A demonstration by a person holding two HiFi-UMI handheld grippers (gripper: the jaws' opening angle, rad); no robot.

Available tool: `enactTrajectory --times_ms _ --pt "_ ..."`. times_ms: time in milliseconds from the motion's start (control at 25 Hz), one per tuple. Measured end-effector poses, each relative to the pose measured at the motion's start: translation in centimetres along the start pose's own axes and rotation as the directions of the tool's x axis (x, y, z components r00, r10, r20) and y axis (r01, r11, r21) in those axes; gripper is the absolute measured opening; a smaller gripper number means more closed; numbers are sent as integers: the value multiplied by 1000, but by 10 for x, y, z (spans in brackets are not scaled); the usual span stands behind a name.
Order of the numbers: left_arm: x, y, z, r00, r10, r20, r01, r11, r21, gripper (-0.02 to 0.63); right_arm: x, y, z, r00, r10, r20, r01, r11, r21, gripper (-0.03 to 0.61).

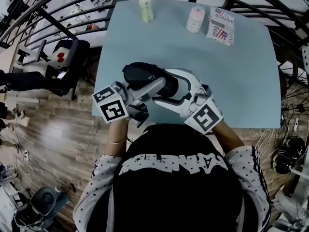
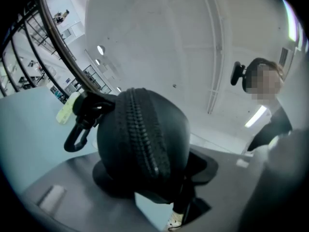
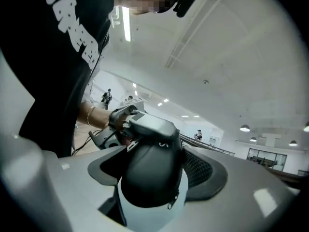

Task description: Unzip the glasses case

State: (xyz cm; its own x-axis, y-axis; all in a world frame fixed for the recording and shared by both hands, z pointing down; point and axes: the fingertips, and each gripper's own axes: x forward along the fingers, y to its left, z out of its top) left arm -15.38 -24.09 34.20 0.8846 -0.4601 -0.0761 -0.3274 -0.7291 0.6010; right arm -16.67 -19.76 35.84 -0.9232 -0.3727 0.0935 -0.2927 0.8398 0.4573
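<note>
glasses case (image 1: 141, 74) clamped in left claw (image 2: 154, 170); right claw (image 3: 155, 178) wide, straddling its other end.

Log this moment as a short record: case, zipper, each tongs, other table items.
case: black glasses case, at the near side of the light blue table
zipper: zipper closed along the stretch that shows; pull at the end between the right tongs' jaws
clip: black clip hangs off the case
left tongs: shut on the case
right tongs: jaws wide around the case's other end, pads not seen pressing
far edge: pale green bottle, white bottle, printed box
</note>
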Motion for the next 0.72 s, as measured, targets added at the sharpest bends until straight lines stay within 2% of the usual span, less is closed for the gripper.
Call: enactTrajectory --times_ms 80,120,200,240,280,320,400,440,520,640,720 --pt "-1 -8 5 1000 -19 -1 19 999 37 0 -17 -2 2 998 55 33 -57 997 47 357" --pt "-3 -12 9 999 -33 0 33 998 46 0 -26 -5 2 996 63 61 -70 989 132 343" --pt "-6 -21 14 998 -63 -21 65 996 66 0 -46 -15 3 989 47 140 -92 938 334 327" --pt "-7 -26 14 996 -77 -46 80 993 83 0 -55 -19 4 981 54 185 -123 914 387 293" --pt "-7 -31 14 993 -87 -78 95 990 101 0 -64 -20 6 969 77 233 -171 893 417 230" --pt "-8 -36 13 989 -96 -110 109 987 118 0 -71 -20 8 955 110 277 -227 870 438 193" --pt "-9 -47 12 978 -122 -169 147 979 140 0 -77 -14 7 930 175 324 -319 822 472 184" --pt "-9 -54 11 971 -140 -194 170 975 146 0 -76 -10 4 924 200 325 -343 809 477 181" --pt "-8 -67 10 956 -171 -240 212 964 157 0 -74 1 -2 916 248 314 -376 802 464 156" --pt "-7 -82 6 933 -193 -304 254 951 174 0 -71 19 -1 881 322 346 -457 767 450 150" --pt "-7 -87 2 919 -200 -339 271 946 179 0 -68 26 1 872 335 356 -471 769 431 132"
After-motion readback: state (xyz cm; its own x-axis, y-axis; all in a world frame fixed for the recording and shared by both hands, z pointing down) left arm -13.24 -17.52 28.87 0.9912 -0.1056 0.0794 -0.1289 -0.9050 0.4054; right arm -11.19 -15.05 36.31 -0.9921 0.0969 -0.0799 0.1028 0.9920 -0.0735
